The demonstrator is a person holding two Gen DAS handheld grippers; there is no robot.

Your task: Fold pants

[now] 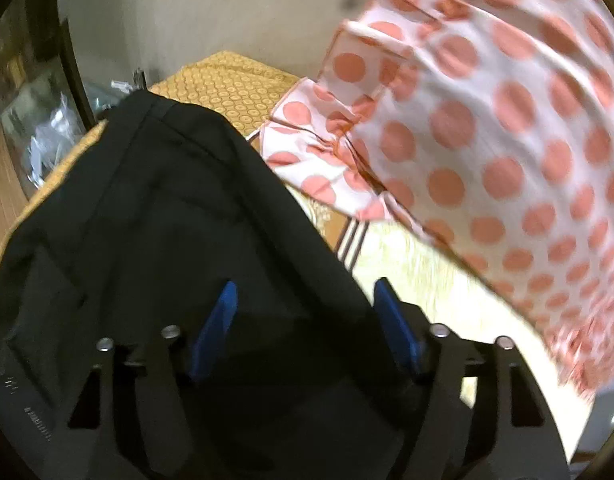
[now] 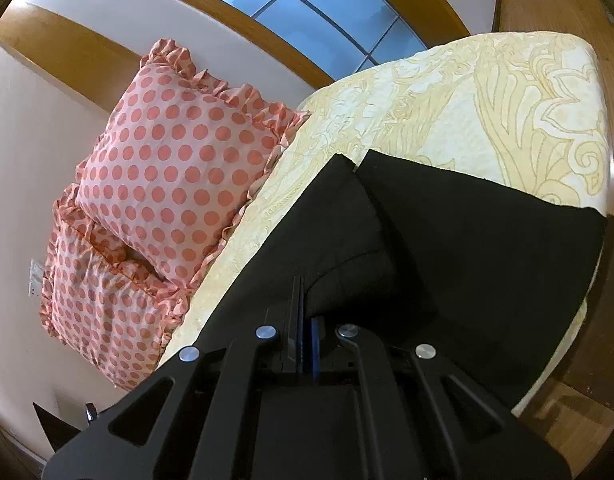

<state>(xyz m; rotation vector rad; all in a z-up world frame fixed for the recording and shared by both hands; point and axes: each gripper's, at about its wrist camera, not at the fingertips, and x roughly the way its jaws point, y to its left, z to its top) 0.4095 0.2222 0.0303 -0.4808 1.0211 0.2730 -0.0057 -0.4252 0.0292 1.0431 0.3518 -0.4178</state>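
Right gripper (image 2: 305, 320): jaws drawn together on a thin edge of the black pants (image 2: 447, 248), blue pads nearly meeting with only cloth between them; judged a pinch grip meant to carry that edge across for a fold. Beyond the fingertips the pants run away over the bed, two dark panels meeting at a notch at their far end, the right panel reaching the bed's right edge. Left gripper (image 1: 305, 320): jaws spread wide, blue fingers (image 1: 219, 320) well apart, with black cloth lying between and under them; whether the pads touch the fabric cannot be told, and nothing is clamped. Judged ready either to take a fresh hold or to press the cloth flat. In this view the pants (image 1: 155, 216) fill the near and left field, a seam line showing toward their far end. Bedcover (image 2: 467, 100): cream with a yellow scroll pattern, serving as the folding surface under the garment. Pillows (image 2: 175, 160): two, pink-dotted with ruffled edges, stacked against the wall left of the pants; in the left view one such pillow (image 1: 507, 140) looms close at right, blurred. Yellow patterned cloth (image 1: 227, 84): far, beyond the pants. Window (image 2: 327, 12): blue panes, far, above the bed.
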